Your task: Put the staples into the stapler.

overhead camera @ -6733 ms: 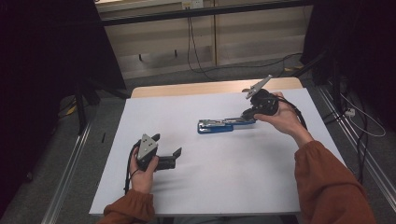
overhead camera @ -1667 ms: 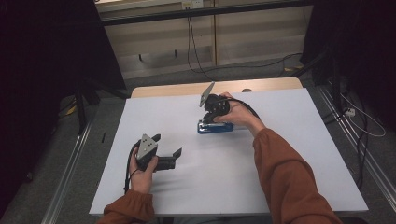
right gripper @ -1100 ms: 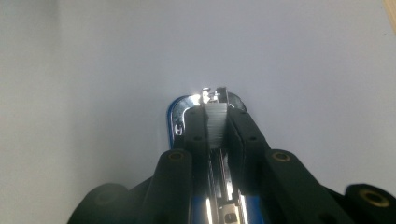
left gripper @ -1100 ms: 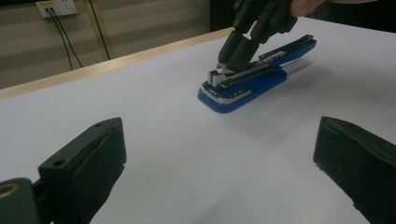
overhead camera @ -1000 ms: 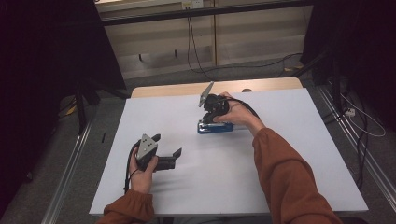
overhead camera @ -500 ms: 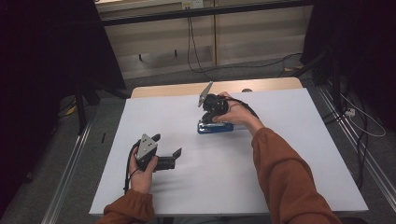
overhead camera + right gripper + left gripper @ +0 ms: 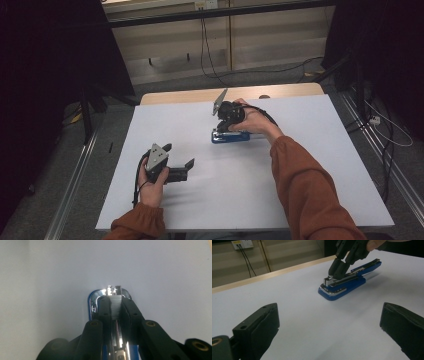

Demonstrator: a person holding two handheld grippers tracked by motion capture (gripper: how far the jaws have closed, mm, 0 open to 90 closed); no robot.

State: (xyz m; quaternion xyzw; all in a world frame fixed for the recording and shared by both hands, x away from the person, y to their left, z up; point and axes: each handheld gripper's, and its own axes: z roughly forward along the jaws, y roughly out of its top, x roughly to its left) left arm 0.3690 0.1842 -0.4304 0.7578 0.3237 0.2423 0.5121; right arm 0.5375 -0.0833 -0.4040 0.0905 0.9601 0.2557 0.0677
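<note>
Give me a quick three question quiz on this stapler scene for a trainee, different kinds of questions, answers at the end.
1. True or false: the right gripper is shut on the stapler.
2. The left gripper's jaws are: A) open, B) shut on the stapler, C) shut on paper.
3. What covers the table under the stapler?

Key: 1. True, its jaws pinch the metal top near the front end. 2. A. 3. A white sheet.

Black fingers (image 7: 105, 308) pinch the silver top of the blue stapler (image 7: 91, 302) on the white table (image 7: 45, 270)
</note>
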